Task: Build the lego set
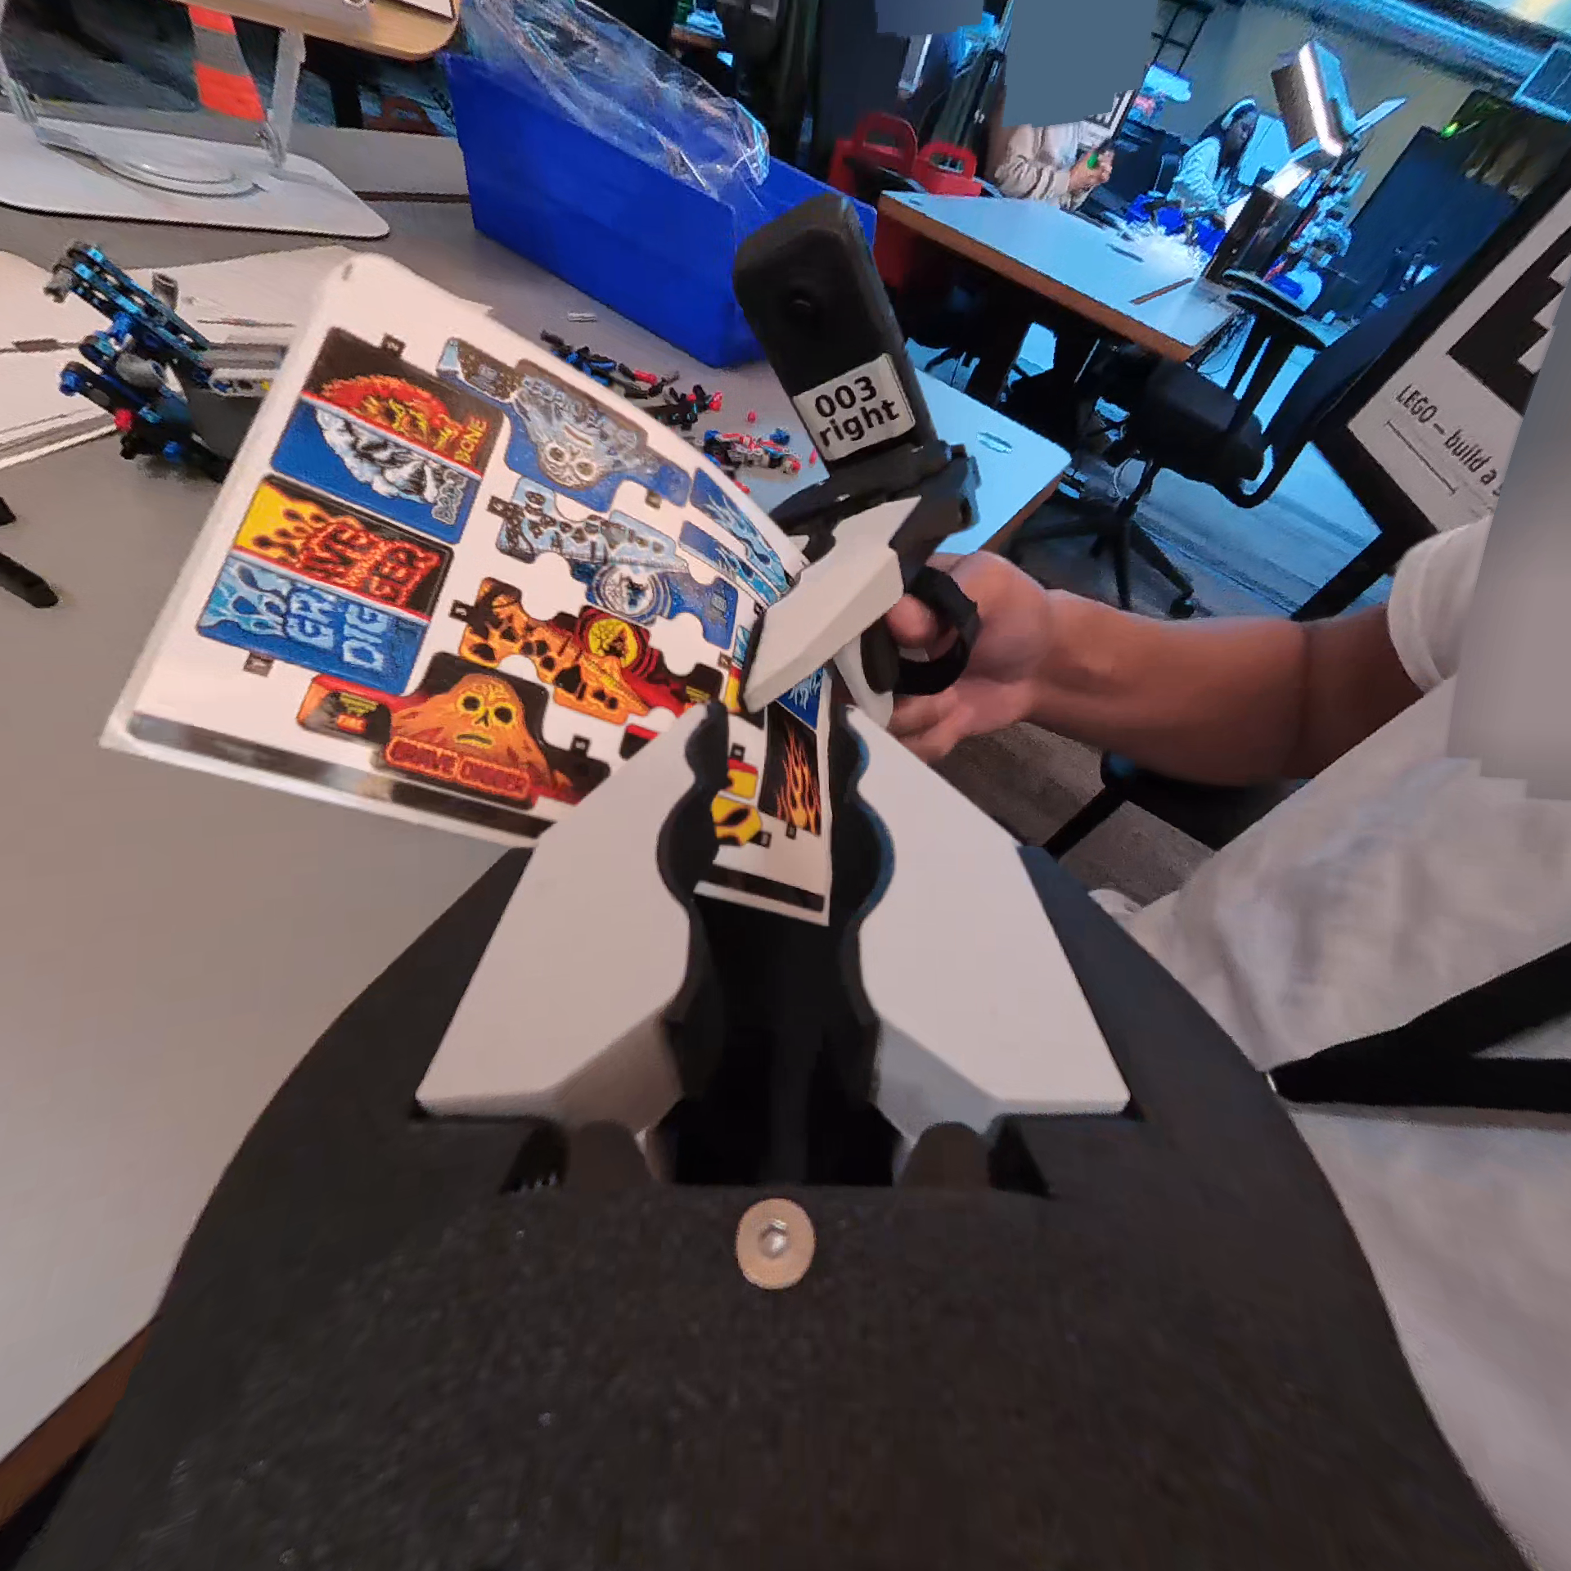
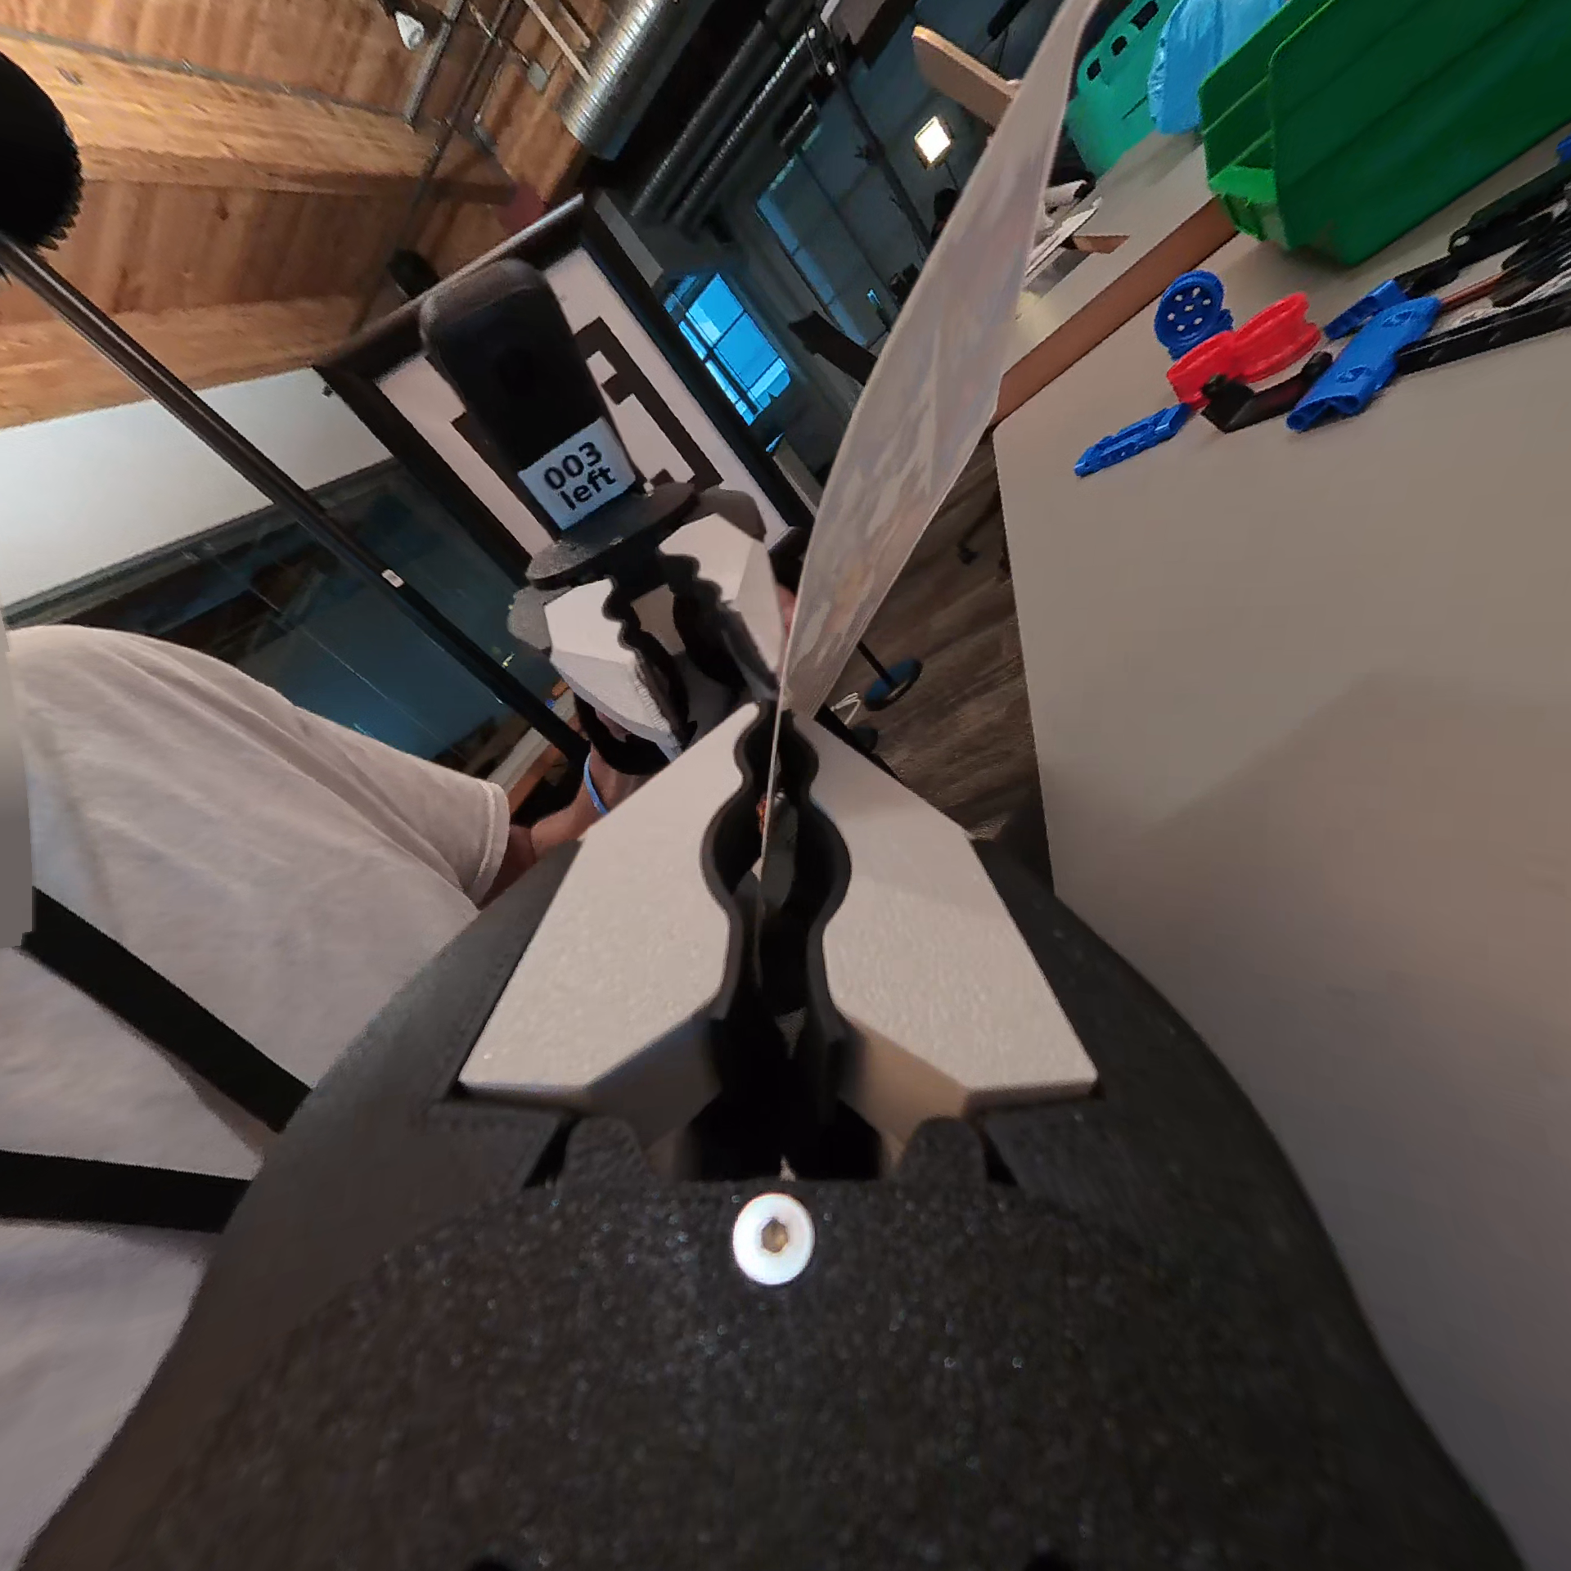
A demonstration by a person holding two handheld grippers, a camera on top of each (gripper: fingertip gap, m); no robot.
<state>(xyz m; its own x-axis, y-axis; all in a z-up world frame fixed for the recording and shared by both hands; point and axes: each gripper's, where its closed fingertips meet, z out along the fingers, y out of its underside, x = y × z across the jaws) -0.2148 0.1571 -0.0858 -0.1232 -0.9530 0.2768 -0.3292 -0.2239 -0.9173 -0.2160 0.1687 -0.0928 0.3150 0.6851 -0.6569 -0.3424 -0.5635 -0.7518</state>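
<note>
A sticker sheet point(image 1: 442, 544) with blue, orange and yellow stickers is held up over the grey table point(image 1: 153, 893). My right gripper point(image 2: 784, 723) is shut on the sheet's edge, and the sheet point(image 2: 927, 365) shows edge-on rising from its tips. In the left wrist view the right gripper point(image 1: 757, 693) grips the sheet's right edge. My left gripper point(image 1: 778, 723) is open, and the sheet's lower corner shows in the gap between its fingers. The left gripper point(image 2: 659, 680) sits just beside the sheet in the right wrist view. A partly built blue lego model point(image 1: 136, 382) stands at far left.
Loose small pieces point(image 1: 680, 399) lie in front of a blue bin point(image 1: 612, 229). Blue and red pieces point(image 2: 1241, 357) lie on the table point(image 2: 1275, 723) near a green bin point(image 2: 1377, 127). An office chair point(image 1: 1207, 408) and another table stand beyond; a person's arm point(image 1: 1148, 680) holds the right gripper. The partly built blue lego model point(image 1: 136, 382) is about equally far from each gripper, around 30 cm.
</note>
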